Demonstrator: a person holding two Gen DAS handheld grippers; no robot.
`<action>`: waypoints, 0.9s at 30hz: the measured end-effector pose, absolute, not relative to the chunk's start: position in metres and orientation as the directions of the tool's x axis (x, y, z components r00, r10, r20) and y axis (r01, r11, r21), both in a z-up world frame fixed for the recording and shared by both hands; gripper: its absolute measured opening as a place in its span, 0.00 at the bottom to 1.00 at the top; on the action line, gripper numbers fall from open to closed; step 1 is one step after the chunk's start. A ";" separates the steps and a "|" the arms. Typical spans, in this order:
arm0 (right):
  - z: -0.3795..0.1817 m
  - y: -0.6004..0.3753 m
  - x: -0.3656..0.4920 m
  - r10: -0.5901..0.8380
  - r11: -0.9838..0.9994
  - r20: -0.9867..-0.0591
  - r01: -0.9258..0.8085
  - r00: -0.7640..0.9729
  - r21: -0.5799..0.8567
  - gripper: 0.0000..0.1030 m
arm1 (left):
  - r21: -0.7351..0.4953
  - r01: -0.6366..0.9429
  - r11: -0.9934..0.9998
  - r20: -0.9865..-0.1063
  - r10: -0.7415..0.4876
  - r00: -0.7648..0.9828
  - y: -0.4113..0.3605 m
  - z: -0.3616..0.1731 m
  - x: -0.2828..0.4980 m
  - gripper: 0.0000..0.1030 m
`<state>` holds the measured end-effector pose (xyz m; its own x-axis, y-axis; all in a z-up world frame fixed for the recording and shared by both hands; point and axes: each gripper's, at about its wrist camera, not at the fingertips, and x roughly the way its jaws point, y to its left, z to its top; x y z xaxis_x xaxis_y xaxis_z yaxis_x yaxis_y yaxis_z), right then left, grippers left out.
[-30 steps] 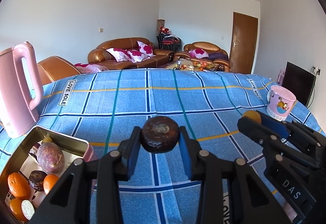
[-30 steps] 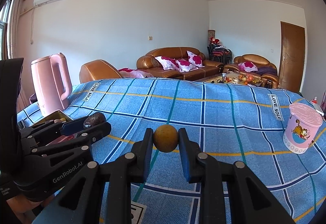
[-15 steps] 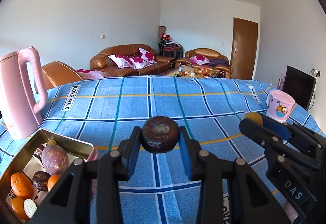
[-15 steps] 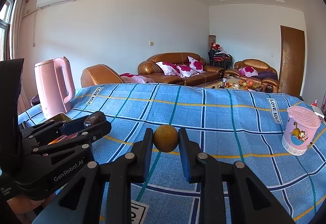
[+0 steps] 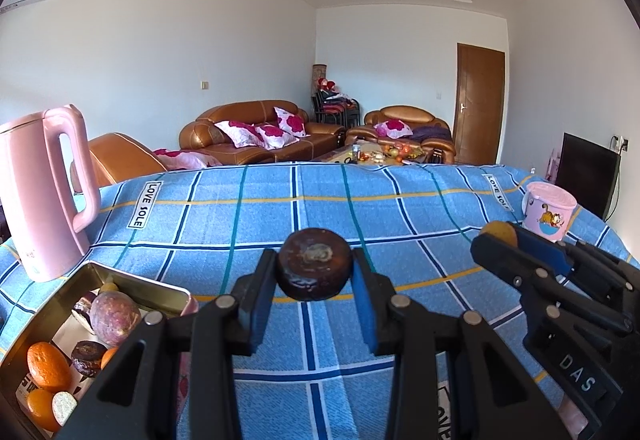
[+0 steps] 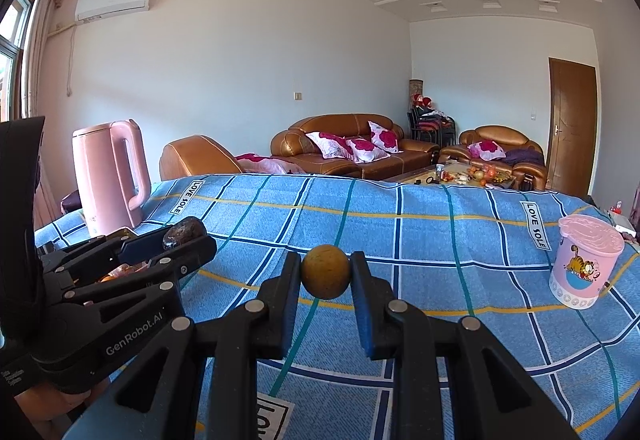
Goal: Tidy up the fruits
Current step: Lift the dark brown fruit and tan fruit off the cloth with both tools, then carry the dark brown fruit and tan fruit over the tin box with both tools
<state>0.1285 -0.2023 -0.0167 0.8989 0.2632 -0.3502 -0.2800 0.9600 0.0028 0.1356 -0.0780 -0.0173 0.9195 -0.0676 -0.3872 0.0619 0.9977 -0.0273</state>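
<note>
My left claw point(image 5: 315, 272) is clenched on a dark brown, flat-topped fruit point(image 5: 315, 268), held above the blue checked tabletop point(image 5: 260, 224). My right claw point(image 6: 325, 274) grips a small yellow-brown round fruit point(image 6: 325, 271); seen from the left wrist, that claw sits at about three o'clock. At about eight o'clock lies the open tin point(image 5: 160, 290) with oranges and other fruit. A pink kettle point(image 5: 40, 191) stands at ten o'clock, a pink cup point(image 5: 548, 209) at two.

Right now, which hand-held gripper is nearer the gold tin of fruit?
Left. The left hand-held gripper is just right of the gold tin; the right hand-held gripper is farther right, across the cloth.
</note>
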 end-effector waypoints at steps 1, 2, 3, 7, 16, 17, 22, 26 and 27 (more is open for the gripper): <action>-0.017 -0.203 0.128 0.264 0.960 -0.347 -0.280 0.900 0.002 0.26 | -0.029 0.061 0.998 -0.384 -0.067 0.921 -0.078 -0.017 0.135 0.37; -0.016 -0.203 0.128 0.264 0.960 -0.345 -0.281 0.901 0.002 0.26 | -0.030 0.060 0.998 -0.380 -0.067 0.923 -0.077 -0.016 0.134 0.37; -0.016 -0.203 0.127 0.264 0.960 -0.341 -0.280 0.902 0.001 0.26 | -0.030 0.061 0.998 -0.377 -0.067 0.924 -0.077 -0.016 0.134 0.37; -0.016 -0.203 0.123 0.266 0.959 -0.328 -0.283 0.906 -0.002 0.26 | -0.021 0.061 0.998 -0.354 -0.064 0.933 -0.079 -0.015 0.129 0.37; -0.016 -0.203 0.114 0.276 0.956 -0.300 -0.293 0.913 -0.011 0.26 | -0.012 0.060 0.998 -0.336 -0.060 0.940 -0.080 -0.013 0.123 0.37; -0.016 -0.203 0.113 0.276 0.956 -0.299 -0.293 0.913 -0.011 0.26 | -0.011 0.060 0.998 -0.335 -0.061 0.940 -0.080 -0.013 0.123 0.37; -0.016 -0.204 0.112 0.278 0.955 -0.296 -0.295 0.914 -0.012 0.26 | -0.010 0.059 0.998 -0.334 -0.059 0.941 -0.078 -0.012 0.119 0.37; -0.016 -0.203 0.111 0.278 0.955 -0.295 -0.296 0.914 -0.016 0.26 | -0.008 0.063 0.998 -0.342 -0.062 0.938 -0.078 -0.013 0.118 0.37; -0.016 -0.203 0.111 0.277 0.956 -0.296 -0.294 0.914 -0.016 0.26 | -0.009 0.066 0.998 -0.346 -0.065 0.936 -0.078 -0.013 0.118 0.37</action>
